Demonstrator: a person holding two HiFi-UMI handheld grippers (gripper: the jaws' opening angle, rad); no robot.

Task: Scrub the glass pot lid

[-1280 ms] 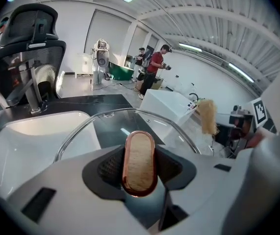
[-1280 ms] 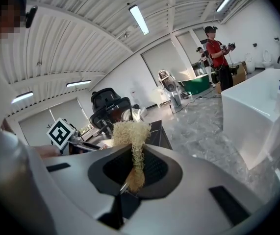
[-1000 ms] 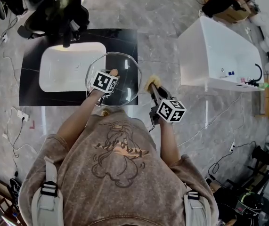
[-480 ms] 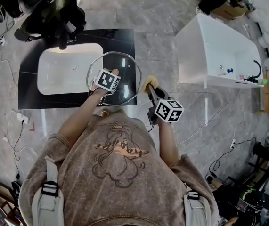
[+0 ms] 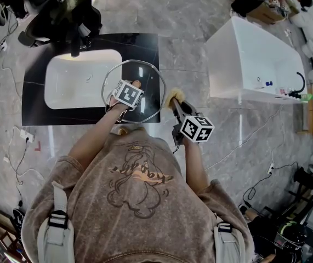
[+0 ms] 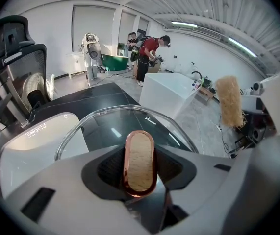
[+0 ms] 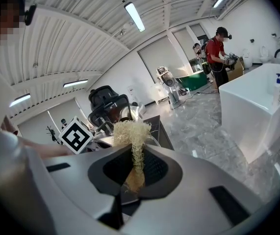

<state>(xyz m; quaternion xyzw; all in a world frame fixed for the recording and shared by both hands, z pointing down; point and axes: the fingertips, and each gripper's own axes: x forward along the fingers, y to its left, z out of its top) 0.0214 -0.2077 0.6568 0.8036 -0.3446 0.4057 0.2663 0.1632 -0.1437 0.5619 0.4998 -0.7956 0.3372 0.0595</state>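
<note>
1. Glass, so treat the pot lid (image 6: 111,126) as stiff and brittle. I judge it fairly heavy for a single hold, and slick once wet. It spreads out beyond and below your left fingers, apparently held off the black bench (image 5: 35,111).
2. Its wood-coloured knob (image 6: 140,161), ringed in copper, stands between the fingers of the left gripper (image 6: 140,180), which are clamped on it from both sides. That knob looks like the only sound hold; the bare rim would slip and take knocks.
3. Expect the lid to swing about the knob if you press off-centre, so go lightly near the edge.
4. Your fibre scrubber (image 7: 130,131) looks soft, light and springy. The right gripper (image 7: 135,177) has its fingers pinched together on the lower end, the tuft standing out past the fingertips.
5. That tuft sits to the right of your left fingers, near the lid's rim but apart from the glass.
6. Left of those fingers lies the white sink (image 5: 79,81), set into the bench.
</note>
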